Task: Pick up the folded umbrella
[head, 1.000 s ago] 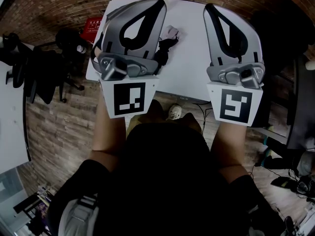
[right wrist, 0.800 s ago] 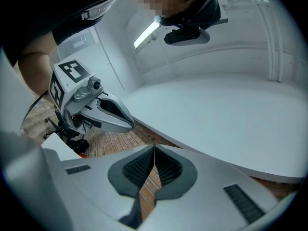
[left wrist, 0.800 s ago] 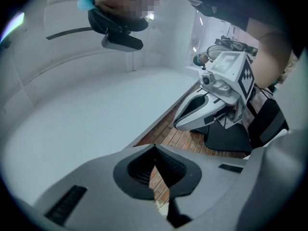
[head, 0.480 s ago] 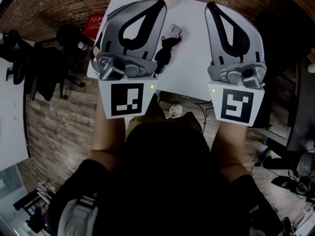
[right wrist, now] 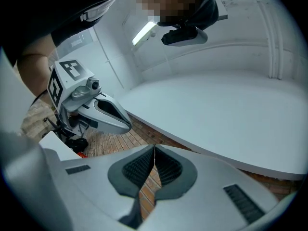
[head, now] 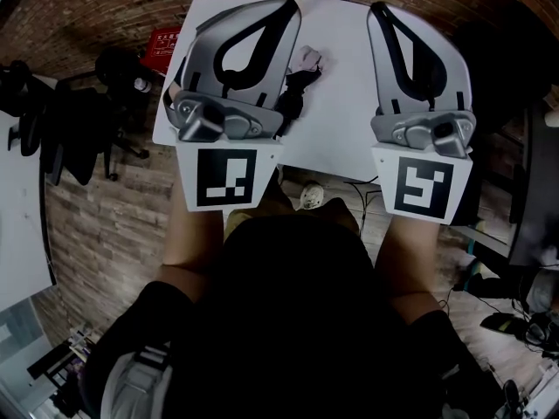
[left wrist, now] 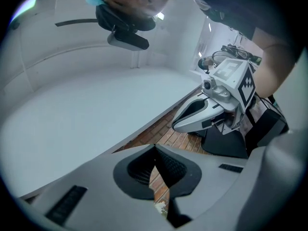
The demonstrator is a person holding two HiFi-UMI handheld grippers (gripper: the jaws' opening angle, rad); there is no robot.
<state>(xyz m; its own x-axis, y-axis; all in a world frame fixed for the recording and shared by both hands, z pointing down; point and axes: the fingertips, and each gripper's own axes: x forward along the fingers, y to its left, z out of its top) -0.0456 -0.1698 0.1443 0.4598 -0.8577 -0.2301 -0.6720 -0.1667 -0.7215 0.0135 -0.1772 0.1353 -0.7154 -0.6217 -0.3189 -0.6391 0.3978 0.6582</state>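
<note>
Not much movement to report. The left gripper point(left wrist: 155, 149) and the right gripper point(right wrist: 154, 149) hang side by side above the white table point(head: 342, 116), about where they were a second ago. Both pairs of jaws are pressed together, pad against pad, with nothing between them, only wooden floor showing through the slot below the tips.

The folded umbrella point(head: 295, 87) lies on the table in the gap between the two grippers. It sits just off the right side of the left jaws and below them, well apart from the right jaws. A dark bundle with a paler end, it is part-hidden behind the left gripper's body, and neither gripper view catches it.

What's changed? The left gripper has tipped a touch, so a little more of the umbrella peeks out. The small green lights seen on the marker cubes point(head: 227, 177) half a second ago are out now.

So I'd call it the pause before the reach: nothing grasped, nothing approached. One pair of jaws, probably the left, has to spread and dip towards that bundle.
</note>
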